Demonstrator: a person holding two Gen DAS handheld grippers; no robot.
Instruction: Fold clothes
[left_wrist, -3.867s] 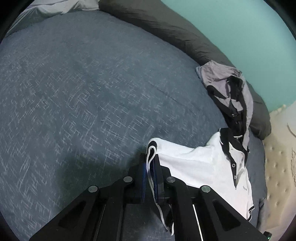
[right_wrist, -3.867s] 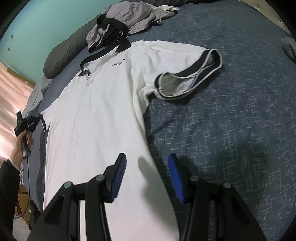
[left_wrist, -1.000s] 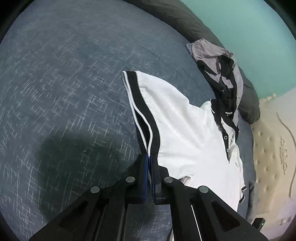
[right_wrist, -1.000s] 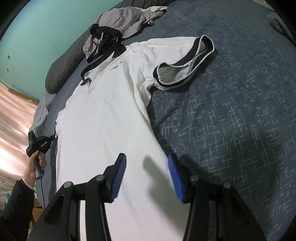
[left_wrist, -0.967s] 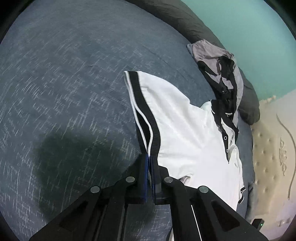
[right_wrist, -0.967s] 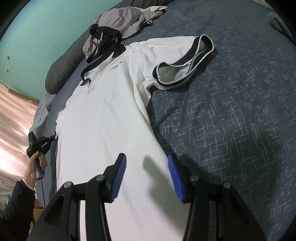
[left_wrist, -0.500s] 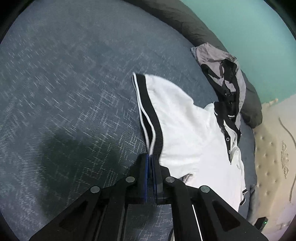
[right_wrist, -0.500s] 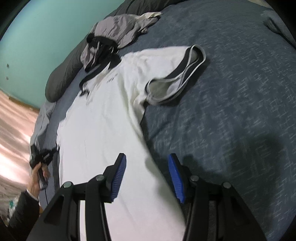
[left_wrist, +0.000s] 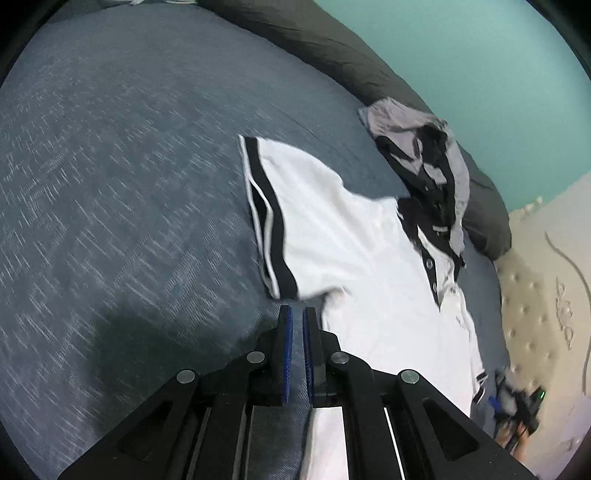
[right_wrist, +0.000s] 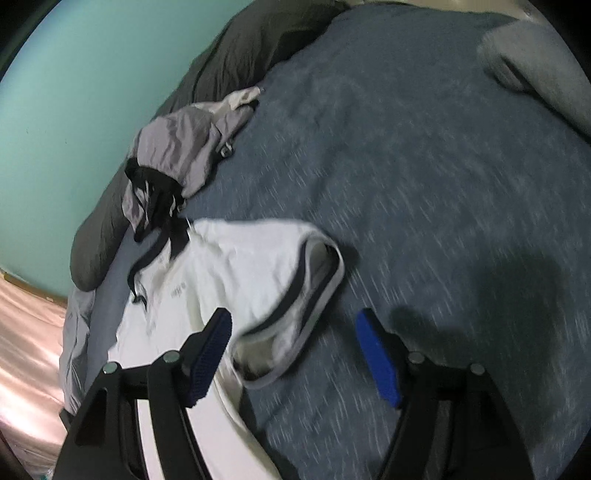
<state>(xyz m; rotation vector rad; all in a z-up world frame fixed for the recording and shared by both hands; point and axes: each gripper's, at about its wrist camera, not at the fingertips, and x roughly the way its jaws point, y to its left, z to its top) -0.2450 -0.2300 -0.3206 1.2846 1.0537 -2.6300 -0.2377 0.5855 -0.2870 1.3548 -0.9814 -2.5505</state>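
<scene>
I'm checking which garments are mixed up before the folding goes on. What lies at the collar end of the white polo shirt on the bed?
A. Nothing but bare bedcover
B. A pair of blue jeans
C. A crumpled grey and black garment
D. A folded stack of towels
C: a crumpled grey and black garment sits bunched at the black collar of the white polo shirt, up against the dark bolster.

I see a white polo shirt (left_wrist: 354, 258) with black-and-white striped sleeve cuffs and a black collar, lying on a blue-grey flecked bed (left_wrist: 110, 177). The crumpled garment (right_wrist: 184, 151) is lilac-grey with black; the wall (left_wrist: 480, 66) is teal.
</scene>
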